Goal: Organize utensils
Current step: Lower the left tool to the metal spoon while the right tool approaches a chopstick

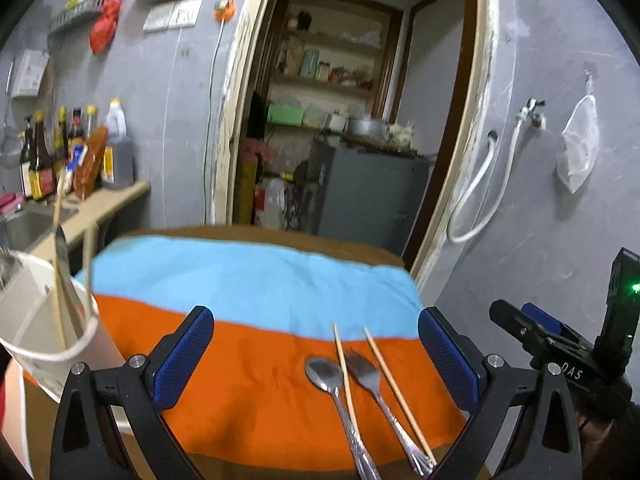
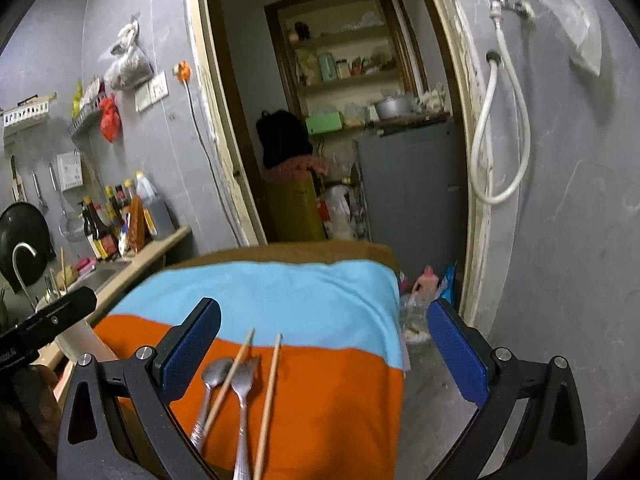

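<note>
Both the left tool (image 1: 316, 350) and the right tool (image 2: 325, 344) gape wide, empty, above the spoon (image 1: 325, 372), fork (image 1: 363, 368) and chopsticks (image 1: 346, 376).

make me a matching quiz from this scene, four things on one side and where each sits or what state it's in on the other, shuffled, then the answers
Things:
1. spoon
2. fork
3. white holder
4. left gripper

Places or states:
A. at the table's left edge, with utensils standing inside
B. open, holding nothing
C. on the orange cloth, leftmost, a chopstick lying across it
D. on the orange cloth, lying between the two chopsticks

Pairs: 1-C, 2-D, 3-A, 4-B
</note>
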